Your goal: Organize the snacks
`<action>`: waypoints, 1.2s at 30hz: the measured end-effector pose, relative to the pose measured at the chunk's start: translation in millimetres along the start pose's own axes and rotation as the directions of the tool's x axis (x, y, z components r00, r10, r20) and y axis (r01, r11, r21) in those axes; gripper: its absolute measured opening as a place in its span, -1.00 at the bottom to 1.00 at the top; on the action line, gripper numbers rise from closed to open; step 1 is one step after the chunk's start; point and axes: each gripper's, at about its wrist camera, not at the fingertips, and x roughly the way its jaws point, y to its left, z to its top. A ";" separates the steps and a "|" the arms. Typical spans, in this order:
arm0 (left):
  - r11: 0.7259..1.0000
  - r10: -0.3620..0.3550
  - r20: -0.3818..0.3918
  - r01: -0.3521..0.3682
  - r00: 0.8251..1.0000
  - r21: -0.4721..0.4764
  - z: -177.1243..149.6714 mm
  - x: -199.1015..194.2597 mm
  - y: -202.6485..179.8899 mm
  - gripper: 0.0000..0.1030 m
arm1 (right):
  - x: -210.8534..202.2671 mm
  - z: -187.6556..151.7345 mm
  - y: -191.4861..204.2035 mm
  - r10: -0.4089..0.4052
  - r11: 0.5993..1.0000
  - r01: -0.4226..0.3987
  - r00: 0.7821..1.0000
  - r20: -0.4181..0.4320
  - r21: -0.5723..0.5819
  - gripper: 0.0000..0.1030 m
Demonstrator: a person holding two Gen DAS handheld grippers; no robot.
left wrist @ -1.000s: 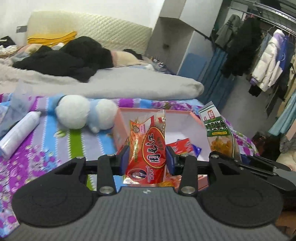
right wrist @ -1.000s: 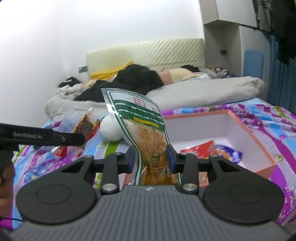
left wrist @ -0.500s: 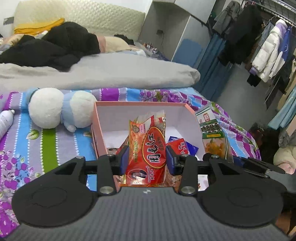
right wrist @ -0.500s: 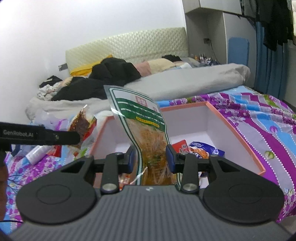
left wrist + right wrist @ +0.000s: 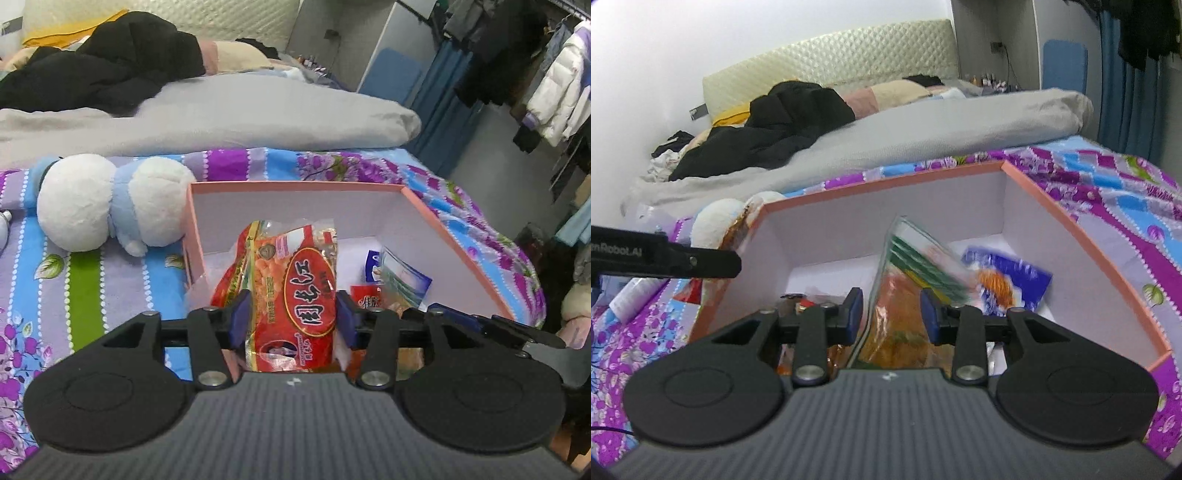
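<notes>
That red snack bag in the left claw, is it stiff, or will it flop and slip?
The red snack bag is probably floppy: its crinkled top leans sideways above the left gripper. Its glossy film looks slippery, so it may slide once released. It seems light, since a pinch at its lower half holds it over the pink box.

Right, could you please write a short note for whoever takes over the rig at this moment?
Left gripper: shut on the red snack pack, held upright over the pink box, near its left wall.
Right gripper: shut on the green snack pack over the box interior; the pack's top tilts right and is blurred.
Done: a blue packet and a small red packet lie in the box.
Left: release both held packs into the box.
</notes>
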 end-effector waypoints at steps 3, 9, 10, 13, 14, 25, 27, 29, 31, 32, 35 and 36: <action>1.000 -0.002 -0.005 0.002 1.000 0.000 1.6 1.6 3.4 0.41 | 6.8 0.5 -1.5 -0.006 1.000 0.006 1.000 -0.013 0.014 0.28; 1.000 -0.002 0.023 0.002 1.000 0.002 4.6 -20.8 3.3 0.47 | -5.8 4.6 3.8 0.001 1.000 -0.001 1.000 0.020 0.015 0.32; 1.000 -0.005 0.031 0.005 1.000 0.006 5.1 -27.1 2.1 0.47 | -9.1 6.7 5.1 0.002 1.000 -0.003 1.000 0.028 0.012 0.32; 1.000 -0.011 0.056 0.010 0.998 0.016 6.4 -49.9 -3.9 0.47 | -24.9 12.6 12.3 0.005 1.000 -0.005 0.998 0.059 0.001 0.32; 1.000 -0.015 0.066 0.013 0.998 0.021 7.0 -58.4 -6.1 0.47 | -31.2 14.7 14.7 0.008 1.000 -0.008 0.997 0.071 -0.001 0.32; 0.999 -0.035 0.214 0.027 0.976 0.039 5.8 -161.1 -21.9 0.47 | -107.0 37.4 37.5 0.025 0.999 -0.017 0.977 0.212 -0.039 0.32; 0.998 -0.040 0.226 0.031 0.973 0.047 4.3 -176.4 -25.7 0.47 | -120.8 39.7 41.7 0.029 0.999 -0.018 0.971 0.235 -0.045 0.32; 0.998 -0.044 0.239 0.032 0.970 0.057 3.0 -193.3 -31.4 0.47 | -134.2 41.1 45.1 0.031 0.999 -0.020 0.966 0.257 -0.045 0.32; 0.997 -0.038 0.252 0.019 0.967 0.076 1.3 -208.3 -37.4 0.47 | -145.8 41.1 47.2 0.031 0.999 -0.020 0.962 0.273 -0.043 0.32; 0.996 -0.038 0.258 0.016 0.965 0.085 -0.1 -216.0 -39.8 0.47 | -152.5 40.6 48.9 0.031 0.999 -0.019 0.959 0.281 -0.044 0.32; 0.996 -0.045 0.273 0.020 0.961 0.092 -6.8 -237.7 -44.5 0.47 | -167.8 36.4 53.2 0.033 0.999 -0.021 0.955 0.295 -0.044 0.32; 0.995 -0.049 0.278 0.024 0.959 0.094 -10.2 -244.7 -45.6 0.47 | -173.1 34.6 55.0 0.036 0.999 -0.023 0.953 0.299 -0.045 0.32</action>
